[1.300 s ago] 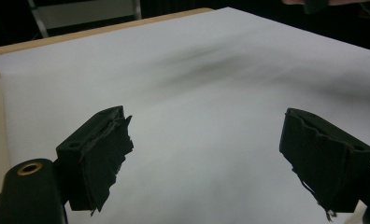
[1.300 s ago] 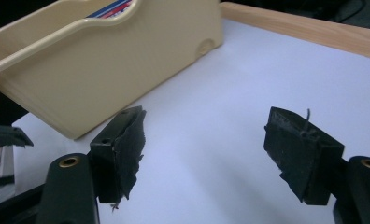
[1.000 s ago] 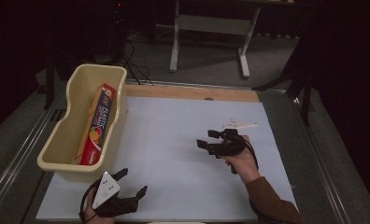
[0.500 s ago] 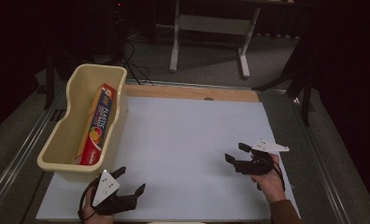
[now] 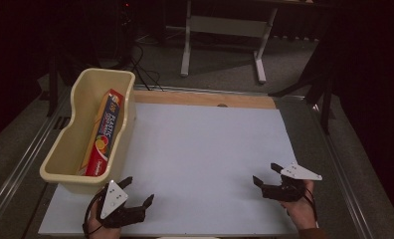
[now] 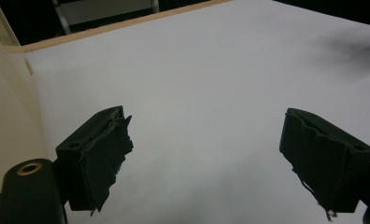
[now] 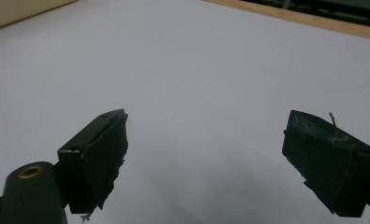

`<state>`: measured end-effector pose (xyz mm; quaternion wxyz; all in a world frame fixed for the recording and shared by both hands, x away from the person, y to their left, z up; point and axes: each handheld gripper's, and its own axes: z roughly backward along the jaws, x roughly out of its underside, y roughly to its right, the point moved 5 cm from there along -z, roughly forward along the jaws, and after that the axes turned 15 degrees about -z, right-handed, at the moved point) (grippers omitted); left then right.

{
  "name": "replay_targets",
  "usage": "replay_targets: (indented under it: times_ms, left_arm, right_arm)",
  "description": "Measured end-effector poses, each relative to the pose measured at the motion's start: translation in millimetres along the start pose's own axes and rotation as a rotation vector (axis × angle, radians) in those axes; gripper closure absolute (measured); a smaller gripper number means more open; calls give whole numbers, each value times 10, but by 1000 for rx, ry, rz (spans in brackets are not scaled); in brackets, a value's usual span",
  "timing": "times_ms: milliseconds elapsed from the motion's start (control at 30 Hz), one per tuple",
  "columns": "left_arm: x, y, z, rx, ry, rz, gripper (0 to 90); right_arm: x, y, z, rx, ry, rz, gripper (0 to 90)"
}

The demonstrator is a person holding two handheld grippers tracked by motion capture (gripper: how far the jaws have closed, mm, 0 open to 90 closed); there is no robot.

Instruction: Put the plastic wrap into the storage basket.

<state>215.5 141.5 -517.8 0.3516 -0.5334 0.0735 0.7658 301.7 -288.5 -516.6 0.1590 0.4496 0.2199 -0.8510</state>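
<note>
A cream plastic bin (image 5: 69,149) stands on the left of the white table top (image 5: 205,149). Inside it lies a long red and orange box of plastic wrap (image 5: 104,134). My left gripper (image 5: 138,191) rests near the front left corner, just in front of the bin, and it is open with nothing between its jaws (image 6: 206,158). My right gripper (image 5: 266,175) sits near the front right edge, pointing left, also open and holding nothing (image 7: 206,154). The bin's cream wall (image 6: 5,112) fills the left side of the left gripper view.
A wooden strip (image 5: 205,98) runs along the table's far edge. Metal rails (image 5: 16,164) flank both sides. Behind the table stands a grey metal frame (image 5: 225,30) on a dark floor with cables.
My right gripper has drawn back from the middle right of the table toward the front right edge. The left gripper has barely moved.
</note>
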Motion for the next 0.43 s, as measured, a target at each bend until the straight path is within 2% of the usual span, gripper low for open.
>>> replay_targets:
  times_ms: [67, 200, 300, 433]
  left_arm:
    - [-2, 7, -2, 1, 0, -3, 155]
    - [-4, 12, -4, 8, 3, -2, 155]
    - [-2, 15, -8, 10, 2, -1, 155]
    - [-8, 27, -23, 14, 2, -3, 155]
  right_arm:
    - [37, 11, 62, -2, 8, 9, 133]
    - [97, 60, 143, 2, 16, -3, 132]
    - [102, 74, 156, 3, 26, -18, 133]
    - [111, 55, 131, 3, 21, 5, 132]
